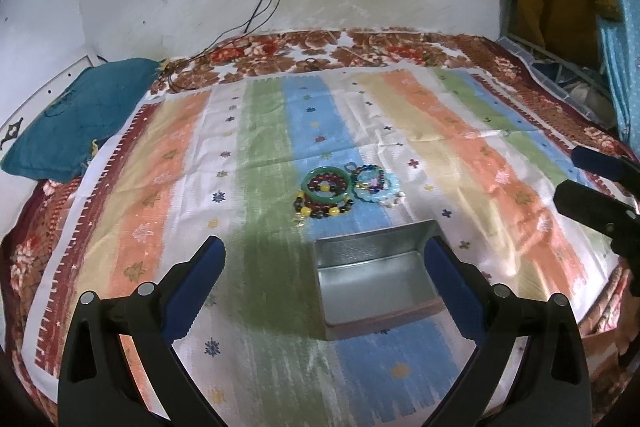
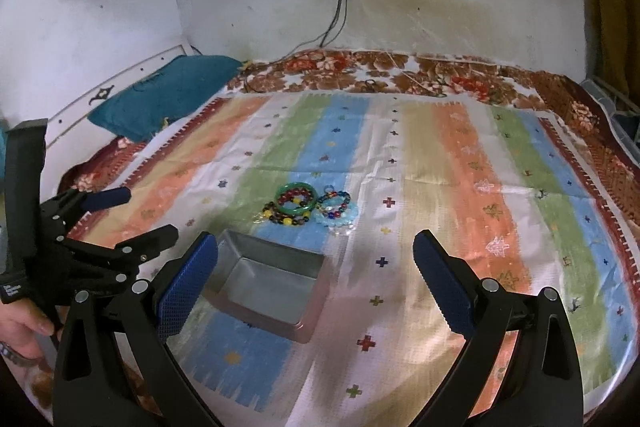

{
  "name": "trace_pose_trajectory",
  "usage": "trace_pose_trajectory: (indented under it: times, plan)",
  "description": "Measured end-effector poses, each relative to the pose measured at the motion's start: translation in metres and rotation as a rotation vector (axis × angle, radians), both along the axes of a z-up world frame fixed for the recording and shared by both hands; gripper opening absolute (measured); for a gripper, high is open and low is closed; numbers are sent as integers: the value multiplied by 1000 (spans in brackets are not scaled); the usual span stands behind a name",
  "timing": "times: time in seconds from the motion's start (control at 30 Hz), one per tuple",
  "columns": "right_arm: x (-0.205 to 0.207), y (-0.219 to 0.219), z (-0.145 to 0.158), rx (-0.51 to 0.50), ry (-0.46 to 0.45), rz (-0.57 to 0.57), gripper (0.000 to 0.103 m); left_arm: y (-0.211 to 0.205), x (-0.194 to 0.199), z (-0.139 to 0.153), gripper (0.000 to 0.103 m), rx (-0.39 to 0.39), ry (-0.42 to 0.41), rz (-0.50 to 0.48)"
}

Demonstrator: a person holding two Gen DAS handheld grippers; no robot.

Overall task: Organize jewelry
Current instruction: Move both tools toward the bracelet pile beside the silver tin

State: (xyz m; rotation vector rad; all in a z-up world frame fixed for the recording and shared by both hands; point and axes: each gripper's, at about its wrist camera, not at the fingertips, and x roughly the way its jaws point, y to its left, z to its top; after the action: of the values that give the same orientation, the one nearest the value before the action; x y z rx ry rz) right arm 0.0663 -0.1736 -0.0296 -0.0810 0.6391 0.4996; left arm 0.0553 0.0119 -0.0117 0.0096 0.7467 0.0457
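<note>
Both black, blue-padded tongs, left gripper (image 1: 324, 263) and right gripper (image 2: 316, 255), gape wide, holding nothing, above the rectangular metal tin (image 1: 372, 279) beside the beaded bracelets (image 1: 344, 191).

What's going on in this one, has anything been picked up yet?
Nothing yet. A person holds two tongs over a striped cloth on a bed. The left tongs and right tongs are both open and empty. A pile of bracelets lies on the cloth just beyond an open metal tin, which looks empty.
</note>
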Motion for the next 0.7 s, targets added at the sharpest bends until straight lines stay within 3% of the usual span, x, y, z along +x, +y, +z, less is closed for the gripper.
trace_pose_trajectory:
  times: [0.37,0.7]
  plan:
    - [30,11,-2,-16,6,-25,99,14,33,-10,97,22,61,65]
    - [71,20,-16,-25,94,-63,99,33,75,-26,97,-17,119,98]
